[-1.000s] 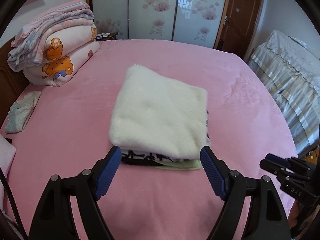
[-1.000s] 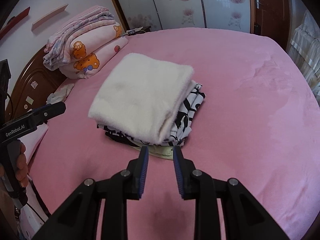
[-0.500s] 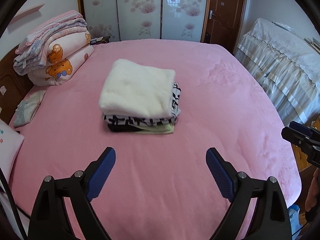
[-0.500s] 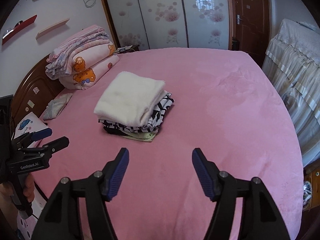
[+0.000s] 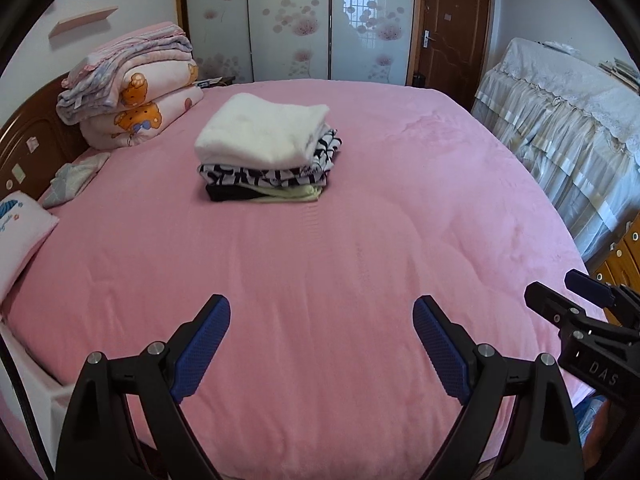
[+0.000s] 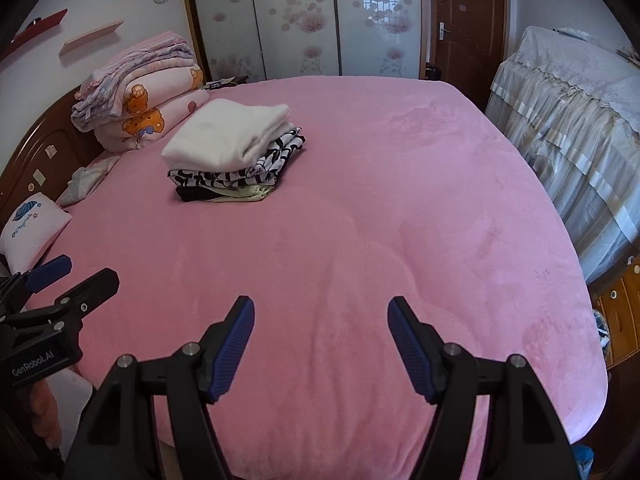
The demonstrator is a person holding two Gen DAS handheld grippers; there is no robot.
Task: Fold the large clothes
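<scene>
Both grippers are back from the stack [image 5: 266, 152], and the right [image 6: 320, 340] now gapes. The left [image 5: 322, 344] gapes too, empty. Folding looks finished.

We see a bed [image 5: 340, 280] with a pink cover, a dark wooden headboard [image 5: 24, 148] at its left, sliding wardrobe doors [image 5: 292, 20] with flower prints behind, a brown door [image 5: 450, 24] beside them, and lace-draped furniture [image 5: 568, 120] at right.

Both tools farther from stack [image 5: 266, 152]
</scene>
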